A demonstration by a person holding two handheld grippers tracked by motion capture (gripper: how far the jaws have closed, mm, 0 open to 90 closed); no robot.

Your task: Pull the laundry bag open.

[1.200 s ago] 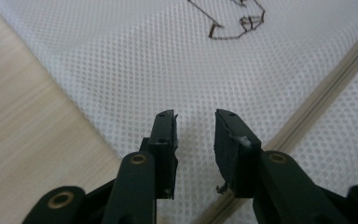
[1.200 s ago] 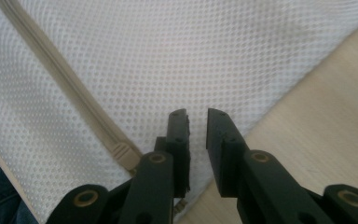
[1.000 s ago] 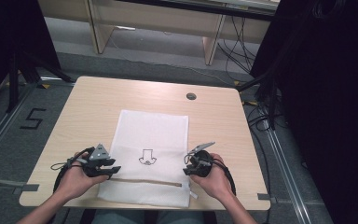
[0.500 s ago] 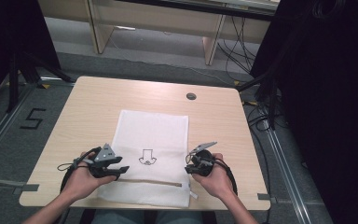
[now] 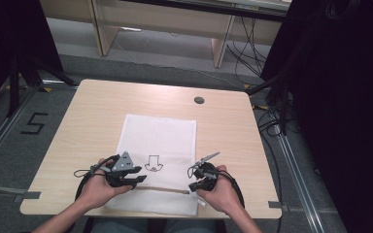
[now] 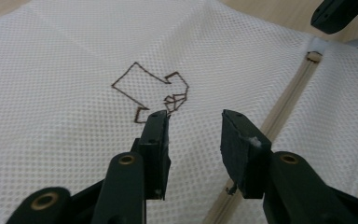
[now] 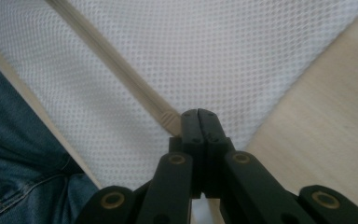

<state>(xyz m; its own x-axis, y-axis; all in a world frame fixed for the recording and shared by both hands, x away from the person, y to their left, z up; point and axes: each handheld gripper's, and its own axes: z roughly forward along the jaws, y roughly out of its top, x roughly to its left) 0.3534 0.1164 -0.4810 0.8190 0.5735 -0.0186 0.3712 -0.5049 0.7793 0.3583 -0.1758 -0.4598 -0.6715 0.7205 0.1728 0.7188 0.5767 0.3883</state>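
High view showed a white mesh bag [image 5: 158, 145] lying flat on the table [image 5: 87, 116], its long axis running from the person's edge toward the far edge, with the near end just overhanging the table's front. A beige zipper [image 5: 162, 188] crossed the bag near that end, at right angles to the long axis, from the left gripper [image 5: 137, 178] to the right gripper [image 5: 193, 186]. A small brown arrow [image 5: 154, 163] drawn on the mesh pointed toward the person. Nothing bulged under the mesh, but what the bag held could not be told. Left gripper view showed its jaws standing partly apart just above the mesh, having just been closing, with nothing between the pads; the arrow [image 6: 153, 91] lay just beyond the tips and the zipper [image 6: 284, 107] ran off to their right, its end [image 6: 313, 56] near the other gripper's tip. Right gripper view showed its jaws pressed together at the zipper's end [image 7: 170, 119], the band [image 7: 112, 63] running away up and to the left; whether the pull was pinched between the pads could not be told. Bare table [image 7: 326, 126] lay to their right and the person's jeans [image 7: 18, 158] at lower left.
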